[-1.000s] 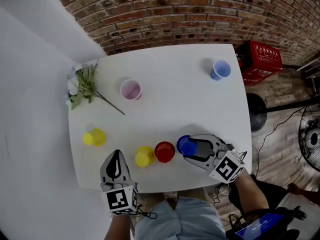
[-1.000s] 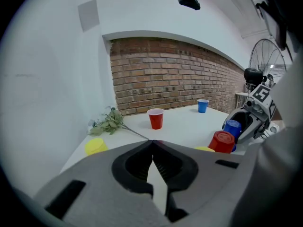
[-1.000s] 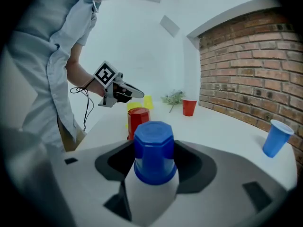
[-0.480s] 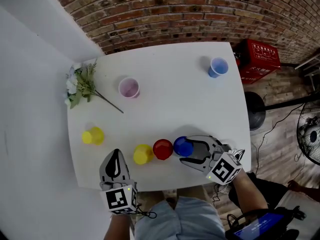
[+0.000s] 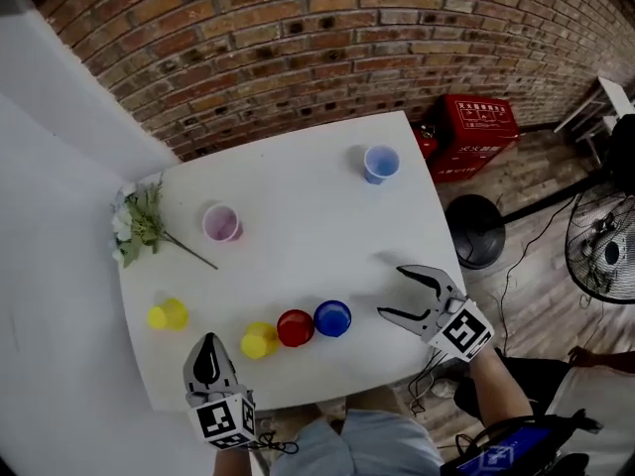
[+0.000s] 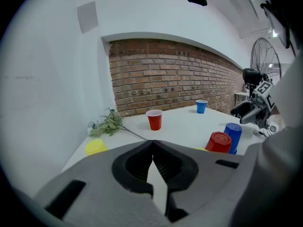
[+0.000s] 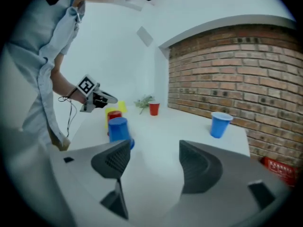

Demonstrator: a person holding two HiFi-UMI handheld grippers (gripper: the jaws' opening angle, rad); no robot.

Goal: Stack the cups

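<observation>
My right gripper (image 5: 390, 292), jaws just opening with nothing between, lies nearer the far-right cup (image 5: 380, 163) than my closed left gripper (image 5: 208, 350).

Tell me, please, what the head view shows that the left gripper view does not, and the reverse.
Only the head view: the red crate and the marker cube on the left claw. Only the left gripper view: the grey wall panel. Both: the shut left claw, the flower sprig, the inverted red cup, the inverted blue cup.
</observation>
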